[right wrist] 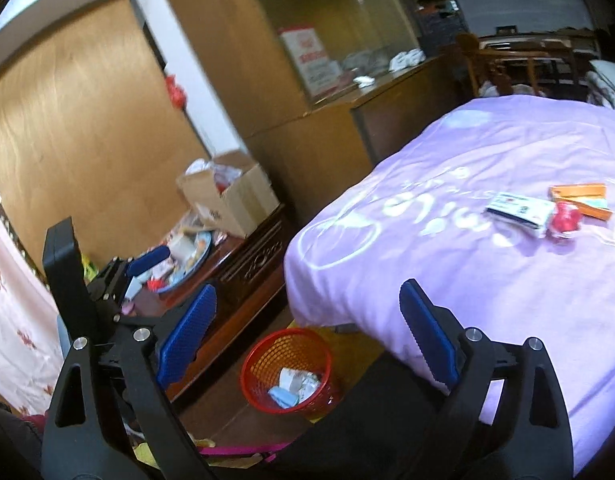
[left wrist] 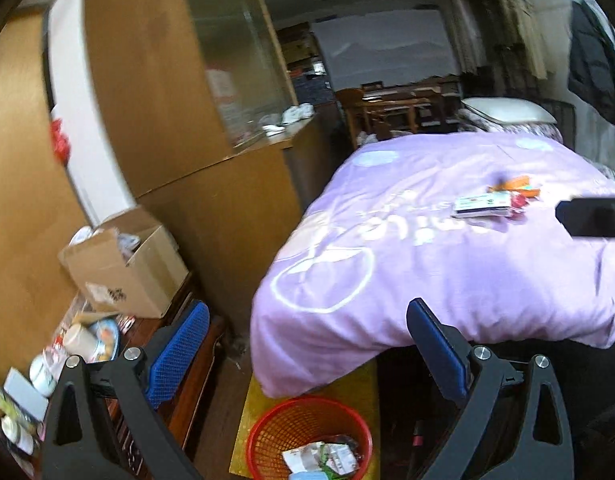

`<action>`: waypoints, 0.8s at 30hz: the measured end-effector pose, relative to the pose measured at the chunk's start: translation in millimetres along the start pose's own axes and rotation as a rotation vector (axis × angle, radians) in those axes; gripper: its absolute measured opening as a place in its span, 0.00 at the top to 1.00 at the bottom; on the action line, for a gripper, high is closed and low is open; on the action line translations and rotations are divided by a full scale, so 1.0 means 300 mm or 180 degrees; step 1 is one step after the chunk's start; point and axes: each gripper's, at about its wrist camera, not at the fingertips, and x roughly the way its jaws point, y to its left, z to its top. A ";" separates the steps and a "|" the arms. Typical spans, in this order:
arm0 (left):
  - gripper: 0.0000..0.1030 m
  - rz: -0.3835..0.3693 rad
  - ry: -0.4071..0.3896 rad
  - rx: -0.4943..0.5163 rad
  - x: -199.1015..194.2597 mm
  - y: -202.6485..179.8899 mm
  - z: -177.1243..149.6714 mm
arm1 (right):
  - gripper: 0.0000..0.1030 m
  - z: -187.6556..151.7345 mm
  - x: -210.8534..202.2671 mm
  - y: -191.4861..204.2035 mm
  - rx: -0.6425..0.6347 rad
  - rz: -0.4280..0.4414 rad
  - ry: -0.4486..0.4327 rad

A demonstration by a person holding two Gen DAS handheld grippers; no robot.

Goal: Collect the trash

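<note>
Trash [right wrist: 547,210] lies on the bed [right wrist: 447,280], well apart from both empty, spread tools; it is best approached low, then dropped into the basket [right wrist: 251,364].

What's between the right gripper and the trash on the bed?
Nothing visible. The right gripper is open and empty, and only bare purple bedspread lies between it and the white packet, red wrapper and orange packet.

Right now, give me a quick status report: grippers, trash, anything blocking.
Left gripper open, empty. Right gripper open, empty. Wrappers lie on purple bedspread; red basket on floor holds some trash. Nothing blocking.
</note>
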 end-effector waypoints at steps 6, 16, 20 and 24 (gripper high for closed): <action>0.06 -0.0173 0.0122 0.0133 0.085 -0.146 0.054 | 0.12 0.018 -0.048 -0.216 0.0392 -0.0128 -0.0135; 0.06 -0.0711 0.0450 -0.0092 0.395 -0.375 0.155 | 0.12 -0.007 -0.089 -0.578 0.0726 -0.1082 -0.0300; 0.06 -0.0767 0.0571 0.0012 0.510 -0.471 0.172 | 0.12 -0.007 -0.097 -0.702 0.0793 -0.1479 -0.0316; 0.06 -0.0872 0.0671 0.0014 0.604 -0.531 0.197 | 0.12 0.019 -0.100 -0.811 0.0842 -0.1792 -0.0317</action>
